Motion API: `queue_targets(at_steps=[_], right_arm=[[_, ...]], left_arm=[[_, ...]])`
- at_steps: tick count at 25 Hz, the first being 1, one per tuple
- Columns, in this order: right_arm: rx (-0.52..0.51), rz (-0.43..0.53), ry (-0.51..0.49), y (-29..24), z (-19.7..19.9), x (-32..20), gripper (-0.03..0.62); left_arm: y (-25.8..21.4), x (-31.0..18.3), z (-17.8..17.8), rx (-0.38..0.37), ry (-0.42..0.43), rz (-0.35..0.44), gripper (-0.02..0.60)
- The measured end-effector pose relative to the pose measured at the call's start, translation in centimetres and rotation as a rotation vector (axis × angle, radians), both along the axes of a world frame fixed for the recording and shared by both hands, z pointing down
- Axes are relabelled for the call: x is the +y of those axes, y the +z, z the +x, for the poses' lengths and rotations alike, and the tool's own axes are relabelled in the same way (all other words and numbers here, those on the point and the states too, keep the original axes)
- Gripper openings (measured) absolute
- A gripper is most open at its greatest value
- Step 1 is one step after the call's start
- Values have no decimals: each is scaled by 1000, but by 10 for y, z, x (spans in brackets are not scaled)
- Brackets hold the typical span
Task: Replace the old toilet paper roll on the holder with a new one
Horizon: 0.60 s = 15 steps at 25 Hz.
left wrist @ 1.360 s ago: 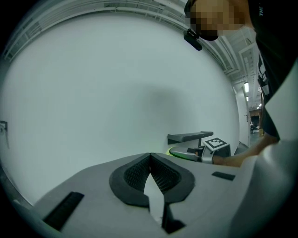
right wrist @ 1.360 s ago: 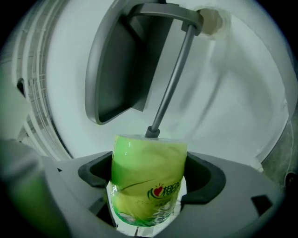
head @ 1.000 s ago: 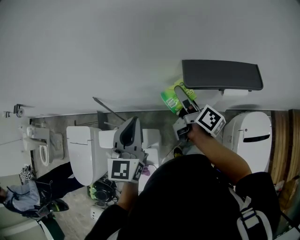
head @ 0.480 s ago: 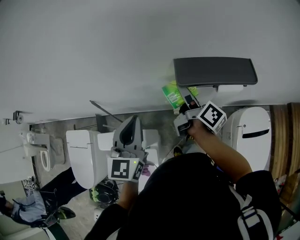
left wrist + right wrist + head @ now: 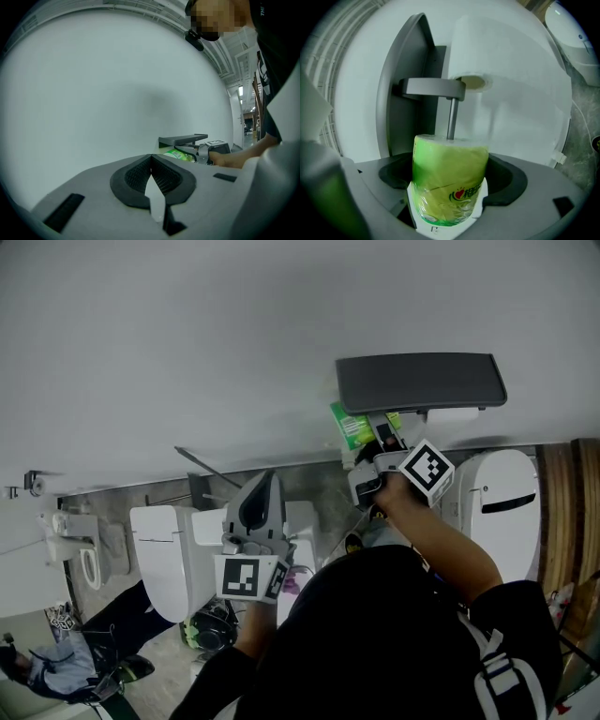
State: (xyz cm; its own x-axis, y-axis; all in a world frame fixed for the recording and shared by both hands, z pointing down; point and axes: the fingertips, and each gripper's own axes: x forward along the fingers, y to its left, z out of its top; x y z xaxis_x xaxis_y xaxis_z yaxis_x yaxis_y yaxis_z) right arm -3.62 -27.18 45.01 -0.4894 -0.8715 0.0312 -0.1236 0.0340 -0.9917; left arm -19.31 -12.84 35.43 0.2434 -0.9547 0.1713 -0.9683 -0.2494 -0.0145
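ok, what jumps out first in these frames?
The bright green plastic-wrapped roll clamped in the right gripper, raised close under the dark grey lidded holder. A white roll sits on the holder's arm just behind it. The left gripper is lower and to the left, jaws together with nothing in them, facing the wall.
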Motion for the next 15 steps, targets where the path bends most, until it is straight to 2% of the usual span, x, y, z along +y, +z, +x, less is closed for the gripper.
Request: queue_targets(at_steps=[9, 15], right_arm=[[2, -6, 53, -3, 24, -2, 446], [-3, -23, 60, -4, 25, -1, 446]], left_arm=[[-2, -3, 10, 12, 20, 9, 23], [-5, -3, 13, 14, 27, 13, 23]])
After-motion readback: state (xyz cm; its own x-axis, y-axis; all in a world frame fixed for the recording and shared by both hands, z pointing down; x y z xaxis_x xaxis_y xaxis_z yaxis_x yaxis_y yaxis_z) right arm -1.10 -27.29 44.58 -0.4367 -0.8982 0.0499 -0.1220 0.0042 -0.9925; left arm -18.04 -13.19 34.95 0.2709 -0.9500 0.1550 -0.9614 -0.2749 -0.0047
